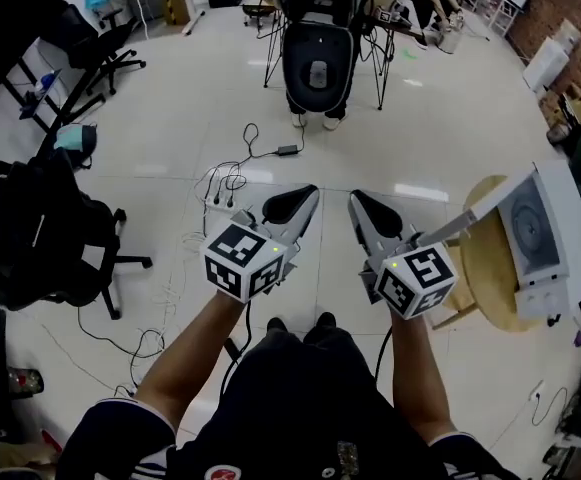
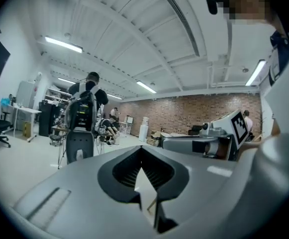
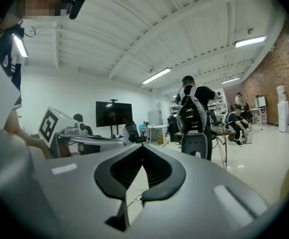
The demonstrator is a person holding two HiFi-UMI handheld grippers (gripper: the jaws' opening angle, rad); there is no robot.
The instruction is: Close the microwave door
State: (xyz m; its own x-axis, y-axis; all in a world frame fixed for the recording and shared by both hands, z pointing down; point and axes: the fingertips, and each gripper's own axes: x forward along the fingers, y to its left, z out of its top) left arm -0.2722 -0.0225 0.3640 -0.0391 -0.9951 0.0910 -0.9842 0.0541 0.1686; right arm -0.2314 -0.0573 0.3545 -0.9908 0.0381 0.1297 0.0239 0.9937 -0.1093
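- Because it sits on a round wooden table (image 1: 482, 273) at the person's far right, the microwave (image 1: 567, 213) is off to the side of both hands.
- Its door (image 1: 485, 206) stands swung wide, its free edge just beside the right gripper (image 1: 362, 204), probably the one to push it.
- That gripper and the left gripper (image 1: 305, 196) both have their jaws pressed together on nothing, since a push needs no grip.

Held out side by side and level, the left tongs (image 1: 308, 194) and right tongs (image 1: 356, 198) are both closed and empty.
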